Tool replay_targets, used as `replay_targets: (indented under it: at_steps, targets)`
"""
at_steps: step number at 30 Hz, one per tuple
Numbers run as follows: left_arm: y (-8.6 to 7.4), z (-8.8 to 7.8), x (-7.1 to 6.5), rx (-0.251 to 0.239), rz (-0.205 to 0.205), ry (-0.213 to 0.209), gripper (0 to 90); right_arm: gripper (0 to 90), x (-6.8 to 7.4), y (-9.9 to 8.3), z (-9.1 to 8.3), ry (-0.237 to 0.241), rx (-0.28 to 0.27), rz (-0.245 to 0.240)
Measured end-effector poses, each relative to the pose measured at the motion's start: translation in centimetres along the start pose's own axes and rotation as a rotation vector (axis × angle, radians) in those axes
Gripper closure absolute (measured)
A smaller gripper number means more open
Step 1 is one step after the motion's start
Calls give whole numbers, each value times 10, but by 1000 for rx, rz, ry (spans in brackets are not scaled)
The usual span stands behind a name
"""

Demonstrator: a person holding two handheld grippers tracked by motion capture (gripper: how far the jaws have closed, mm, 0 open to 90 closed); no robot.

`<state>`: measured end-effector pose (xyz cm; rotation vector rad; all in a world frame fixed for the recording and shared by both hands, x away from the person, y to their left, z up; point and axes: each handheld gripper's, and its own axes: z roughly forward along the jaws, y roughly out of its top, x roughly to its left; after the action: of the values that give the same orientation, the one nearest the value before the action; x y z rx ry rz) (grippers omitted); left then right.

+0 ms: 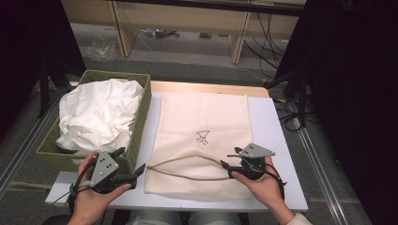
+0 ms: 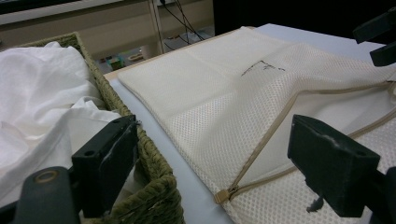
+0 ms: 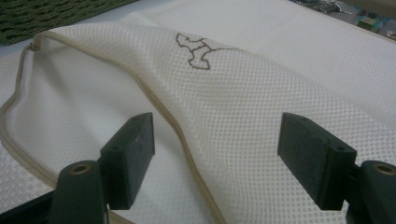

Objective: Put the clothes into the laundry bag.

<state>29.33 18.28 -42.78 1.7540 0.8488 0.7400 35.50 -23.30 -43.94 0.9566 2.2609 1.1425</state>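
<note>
Both grippers, left [image 1: 133, 174] and right [image 1: 228, 158], jaws apart, flank the mesh laundry bag's [image 1: 202, 117] unzipped opening [image 1: 187, 168]; next, probably lifting its upper edge.

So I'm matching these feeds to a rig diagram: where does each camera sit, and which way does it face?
High view: above the person's side, looking forward and down on the table, mesh laundry bag and woven basket; both hands show, with left gripper and right gripper.
Left gripper view: on the left gripper, facing across the bag's zipper; its open jaws show.
Right gripper view: on the right gripper, facing the bag's open mouth; open jaws show.
All three share the embroidered mark.
</note>
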Motion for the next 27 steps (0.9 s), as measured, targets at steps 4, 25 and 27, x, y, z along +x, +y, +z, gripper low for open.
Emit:
replay_targets:
  at_steps: [4, 25, 27]
  targets:
    - [1, 1, 1, -1, -3, -1, 165, 290, -2, 0, 3, -2, -14, -22]
    - [-3, -1, -5, 11, 5, -11, 174, 292, 16, 13, 39, 51, 87, -156]
    - [-4, 0, -5, 14, 5, -14, 174, 292, 17, 14, 43, 57, 96, -170]
